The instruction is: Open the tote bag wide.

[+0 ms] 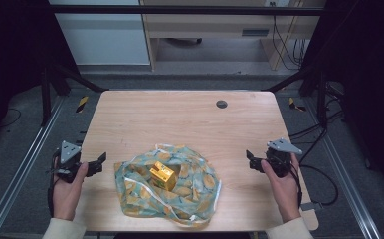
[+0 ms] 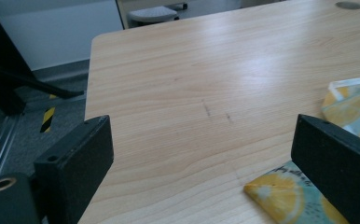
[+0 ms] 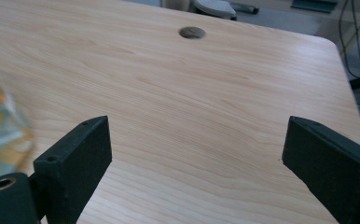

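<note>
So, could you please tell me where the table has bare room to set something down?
The far half of the table, between the cloth and the round hole, is bare, as are strips beside each gripper. The near middle is crowded by the cloth and gold box.

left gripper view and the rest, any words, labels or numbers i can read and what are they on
Cloth, lemon-print corner in the left gripper view: a short line of dark script along its edge, too small and blurred to read.
Gold box on the cloth, high view: no print can be made out at this size.
Table: no writing, just a few dark scuffs.
No text can be quoted.
</note>
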{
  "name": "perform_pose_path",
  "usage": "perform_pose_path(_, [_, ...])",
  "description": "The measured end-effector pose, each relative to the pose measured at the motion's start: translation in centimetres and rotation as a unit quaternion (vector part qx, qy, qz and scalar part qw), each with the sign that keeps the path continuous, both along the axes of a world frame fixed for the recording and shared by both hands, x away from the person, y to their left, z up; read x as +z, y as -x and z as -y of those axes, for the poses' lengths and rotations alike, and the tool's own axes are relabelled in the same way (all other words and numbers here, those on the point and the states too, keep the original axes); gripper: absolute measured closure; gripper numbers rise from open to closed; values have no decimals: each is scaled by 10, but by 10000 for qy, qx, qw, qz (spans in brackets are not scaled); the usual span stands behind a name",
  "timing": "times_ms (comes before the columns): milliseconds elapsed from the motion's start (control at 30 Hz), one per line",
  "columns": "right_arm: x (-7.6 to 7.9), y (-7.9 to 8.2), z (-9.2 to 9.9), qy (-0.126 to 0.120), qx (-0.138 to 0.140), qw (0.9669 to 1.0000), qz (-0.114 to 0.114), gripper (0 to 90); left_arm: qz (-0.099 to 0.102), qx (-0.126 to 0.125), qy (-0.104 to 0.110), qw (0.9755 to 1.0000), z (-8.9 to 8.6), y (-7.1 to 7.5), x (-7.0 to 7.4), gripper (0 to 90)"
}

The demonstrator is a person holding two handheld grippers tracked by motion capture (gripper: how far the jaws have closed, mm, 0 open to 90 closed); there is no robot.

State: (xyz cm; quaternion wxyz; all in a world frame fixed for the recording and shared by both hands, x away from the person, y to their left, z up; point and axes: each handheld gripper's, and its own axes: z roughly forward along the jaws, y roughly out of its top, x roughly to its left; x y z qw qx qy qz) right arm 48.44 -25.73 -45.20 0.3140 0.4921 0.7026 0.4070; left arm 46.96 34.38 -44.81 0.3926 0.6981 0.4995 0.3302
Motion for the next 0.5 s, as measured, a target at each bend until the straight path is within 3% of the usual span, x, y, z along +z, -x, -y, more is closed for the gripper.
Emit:
perform_pose_path(33, [-3,-1,5,18,-56,10000,-60,86,-73,0,1,10000,-1,-1,-1,56])
perform_pose_path(100, [-9,-3,14,-2,-138,9996,-241,91,-485,-37,-59,9988,-3,-3,-5,60])
perform_pose_path(167, [-14,-5,21,-39,-193,9989,-426,91,-681,-40,-149,9976,-2,-5,-9,62])
perform_pose_path(300, [-18,-3,29,-214,-300,9964,-768,93,-694,0,-164,9975,-3,-5,-8,66])
perform_pose_path(367, [-18,0,28,-290,-368,9937,-1017,93,-820,-32,-230,9964,-1,-5,-11,66])
perform_pose_path(433, [-20,2,25,-196,-376,9922,-1175,95,-967,-118,-240,9950,1,-5,-10,75])
perform_pose_path(500, [-22,2,23,-125,-332,9917,-1236,96,-860,-135,-223,9960,3,-4,-7,82])
